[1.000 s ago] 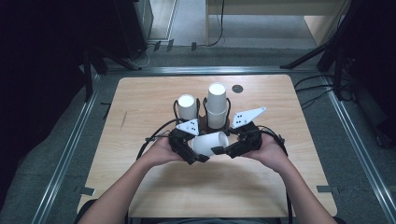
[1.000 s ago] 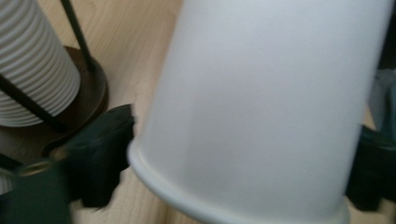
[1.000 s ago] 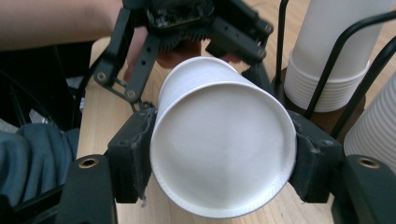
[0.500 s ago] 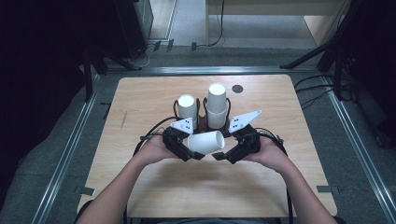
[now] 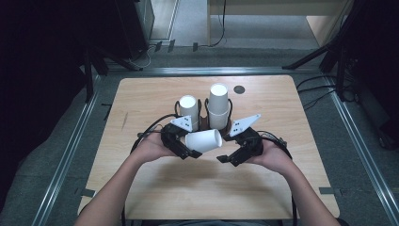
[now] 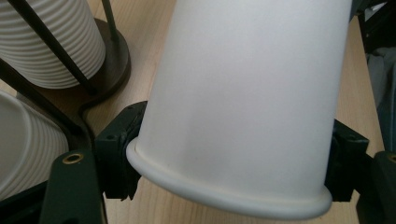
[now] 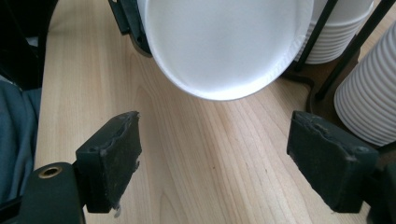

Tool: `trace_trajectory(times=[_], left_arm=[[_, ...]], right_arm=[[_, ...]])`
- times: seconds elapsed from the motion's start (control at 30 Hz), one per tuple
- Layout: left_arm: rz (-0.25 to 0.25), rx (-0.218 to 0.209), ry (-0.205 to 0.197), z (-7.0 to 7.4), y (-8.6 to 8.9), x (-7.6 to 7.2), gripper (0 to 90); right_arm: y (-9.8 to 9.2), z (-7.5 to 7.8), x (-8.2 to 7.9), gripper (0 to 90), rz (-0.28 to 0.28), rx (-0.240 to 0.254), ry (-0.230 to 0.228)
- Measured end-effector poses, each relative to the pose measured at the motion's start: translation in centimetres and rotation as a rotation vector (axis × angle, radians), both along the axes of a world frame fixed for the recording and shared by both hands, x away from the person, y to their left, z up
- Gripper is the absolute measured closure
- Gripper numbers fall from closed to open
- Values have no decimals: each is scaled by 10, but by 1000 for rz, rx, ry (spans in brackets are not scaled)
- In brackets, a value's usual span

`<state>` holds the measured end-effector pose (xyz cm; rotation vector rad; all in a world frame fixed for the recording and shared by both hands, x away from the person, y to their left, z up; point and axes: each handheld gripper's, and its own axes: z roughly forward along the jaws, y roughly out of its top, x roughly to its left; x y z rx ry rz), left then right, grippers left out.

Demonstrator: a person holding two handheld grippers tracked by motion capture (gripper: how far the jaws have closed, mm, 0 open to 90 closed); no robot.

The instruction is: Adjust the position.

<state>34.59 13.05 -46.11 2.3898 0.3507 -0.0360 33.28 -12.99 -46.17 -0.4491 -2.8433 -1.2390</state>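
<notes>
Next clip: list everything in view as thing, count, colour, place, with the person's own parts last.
Single white paper cup: one, white, held on its side above the table between the two hands.
Stacks of ribbed white paper cups: two, white, shorter at left, taller at right, behind the hands.
Black wire cup holder: one, black, around both stacks at mid-table.
Light wooden table: one, pale wood, centre.
Small dark round disc: one, dark, far part of the table, right of the stacks.
Left gripper: one, black, shut on the single cup near its rim.
Right gripper: one, black, jaws just opened, nothing between them.
Forearms: two, entering from the bottom edge.
</notes>
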Motion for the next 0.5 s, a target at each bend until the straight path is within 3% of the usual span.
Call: trace_trajectory(times=[0.2,0.5], left_arm=[[-14,63,15,0,-6,3,241],[-39,107,32,-2,-15,4,241]], right_arm=[[2,-4,1,178,-1,-18,2],[3,-7,1,190,10,-34,2]])
